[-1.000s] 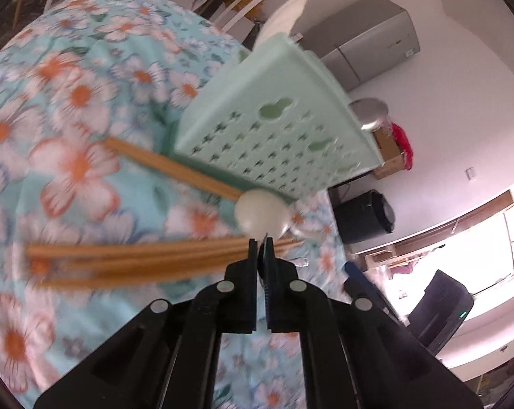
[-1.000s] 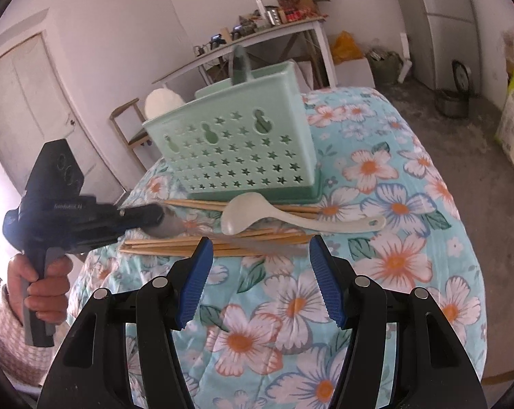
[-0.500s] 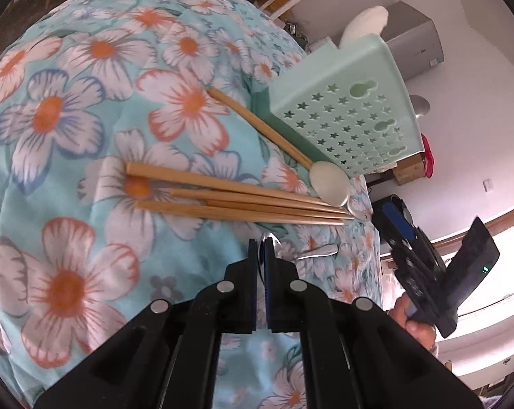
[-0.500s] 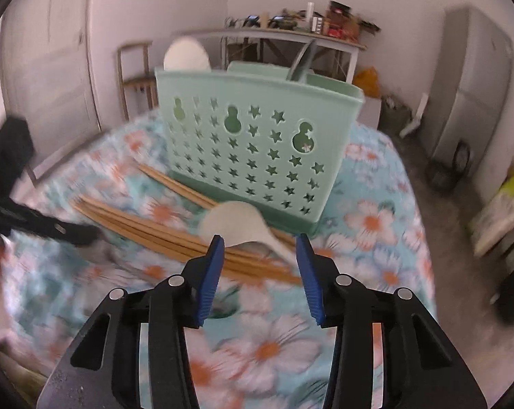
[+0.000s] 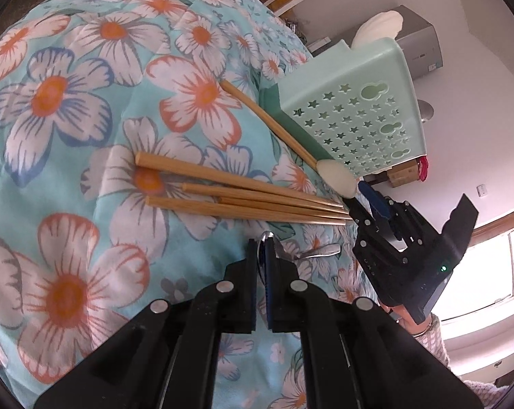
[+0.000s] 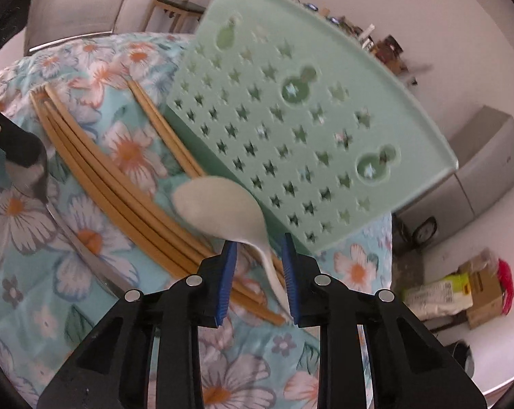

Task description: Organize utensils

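A mint green utensil caddy (image 5: 355,116) (image 6: 308,129) stands on the floral cloth. Several wooden chopsticks (image 5: 243,197) (image 6: 120,187) lie in front of it. A white spoon (image 6: 222,204) (image 5: 335,177) lies across them. My right gripper (image 6: 259,259) is open, its fingers on either side of the spoon's handle; it also shows in the left wrist view (image 5: 376,211). My left gripper (image 5: 264,248) is shut on a metal utensil (image 5: 311,252) (image 6: 83,238) that lies low over the cloth.
Another white spoon (image 5: 379,27) stands in the caddy. The floral cloth (image 5: 69,102) covers a rounded table. A grey cabinet (image 6: 488,170), boxes and a chair (image 6: 178,3) stand beyond the table.
My right gripper has moved in close over the white spoon, its fingers now around the handle. My left gripper, still shut on the metal utensil, has drawn back a little from the chopsticks.
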